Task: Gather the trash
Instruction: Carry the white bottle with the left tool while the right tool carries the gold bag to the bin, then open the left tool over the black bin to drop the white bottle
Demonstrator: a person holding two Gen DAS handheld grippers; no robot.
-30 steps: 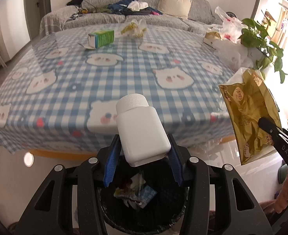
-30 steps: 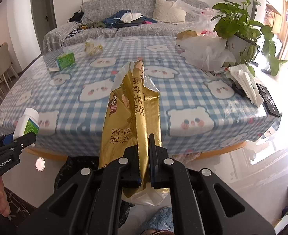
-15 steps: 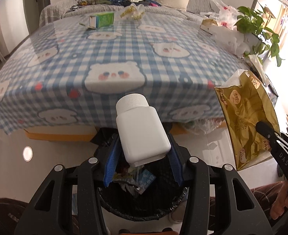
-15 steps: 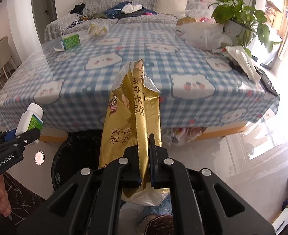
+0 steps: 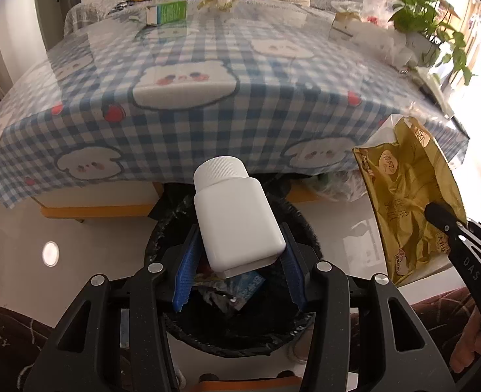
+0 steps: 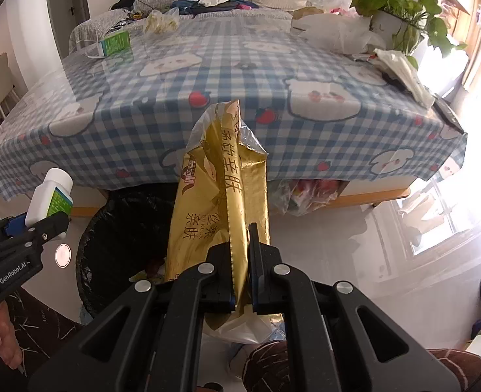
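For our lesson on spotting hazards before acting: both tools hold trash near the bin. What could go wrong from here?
1. The white bottle sits tilted in the left tool; released now, it may strike the black bin rim rather than drop cleanly in.
2. The gold packet, pinched by the right tool, seems to hang near the bin's edge and could flutter onto the floor.

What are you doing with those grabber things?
Someone is tidying up trash with a grabber in each hand. The left gripper is shut on a white bottle, held right over the black trash bin. The right gripper is shut on a gold wrapper, held up beside the bin. Neither has been dropped in yet. A green carton and a crumpled bag are on the table.
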